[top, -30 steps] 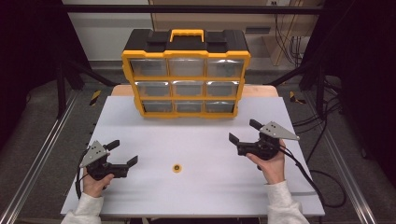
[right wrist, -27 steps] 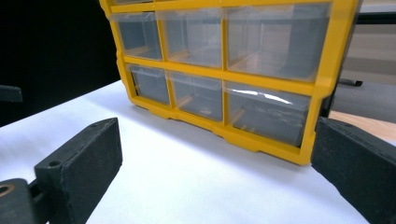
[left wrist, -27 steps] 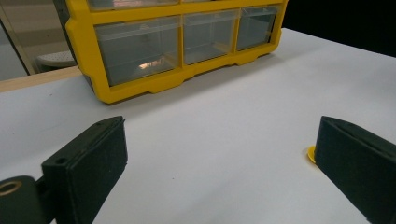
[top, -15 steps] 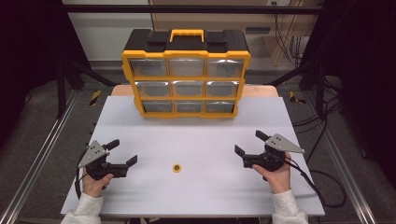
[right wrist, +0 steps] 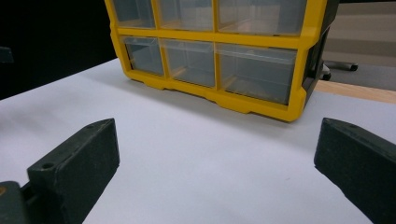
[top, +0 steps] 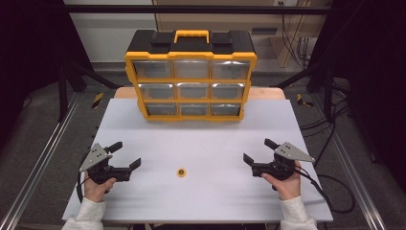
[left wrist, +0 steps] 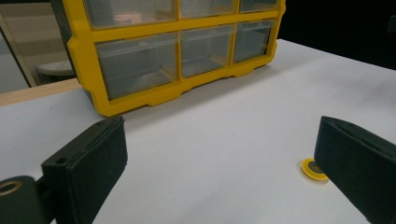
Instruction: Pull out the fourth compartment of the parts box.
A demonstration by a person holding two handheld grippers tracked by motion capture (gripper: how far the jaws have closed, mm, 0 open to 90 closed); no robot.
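A yellow and black drawer cabinet (top: 190, 76) with clear drawers stands upright at the back of the white table (top: 201, 139); it also shows in the left gripper view (left wrist: 173, 46) and the right gripper view (right wrist: 219, 51). A small yellow ring-shaped part (top: 181, 172) lies on the table near the front middle, seen beside the right jaw in the left gripper view (left wrist: 314, 169). My left gripper (top: 125, 156) rests open at the front left, empty. My right gripper (top: 259, 152) stands open at the front right, empty.
Metal frame rails (top: 43, 158) run along both sides of the table. A black cable (top: 330, 196) trails off the right gripper over the table's right edge. A wooden board (top: 268, 93) shows behind the cabinet.
My right gripper has drawn back toward the front edge of the table and a little to the right. The left gripper and the yellow part have stayed put.
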